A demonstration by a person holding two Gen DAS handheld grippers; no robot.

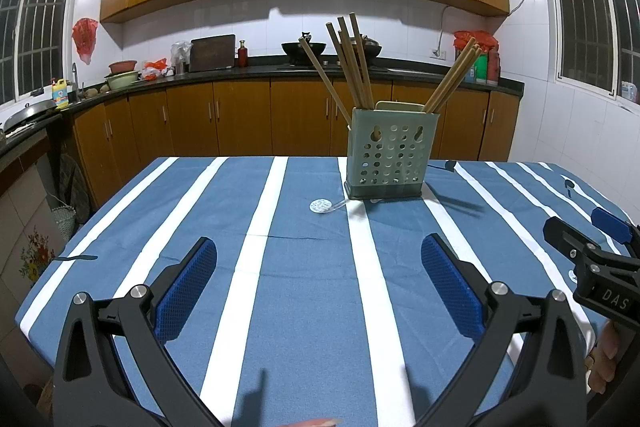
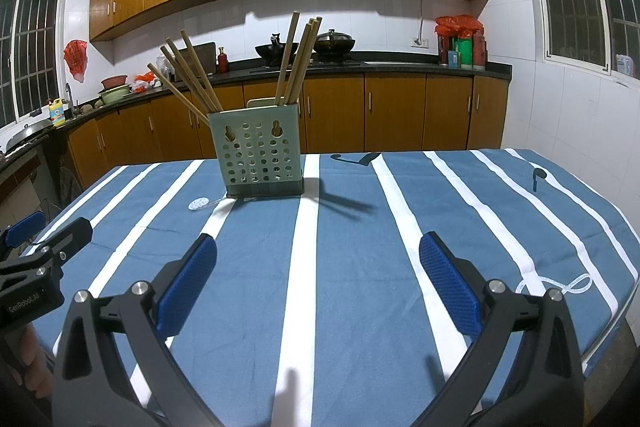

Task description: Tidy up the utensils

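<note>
A pale green perforated utensil holder (image 1: 386, 155) stands upright on the blue-and-white striped tablecloth (image 1: 304, 267), far side of the table; it also shows in the right wrist view (image 2: 260, 157). Several wooden chopsticks (image 1: 352, 63) lean out of it in two bunches, also visible in the right wrist view (image 2: 298, 59). My left gripper (image 1: 318, 283) is open and empty, well short of the holder. My right gripper (image 2: 318, 279) is open and empty too. Each gripper shows at the other view's edge: the right one (image 1: 592, 251), the left one (image 2: 40, 247).
Printed motifs mark the cloth (image 2: 200, 203). The table's right edge (image 2: 624, 291) and left edge (image 1: 36, 307) drop off. Kitchen counters with a wok (image 1: 304, 50), bowls and bottles line the walls behind.
</note>
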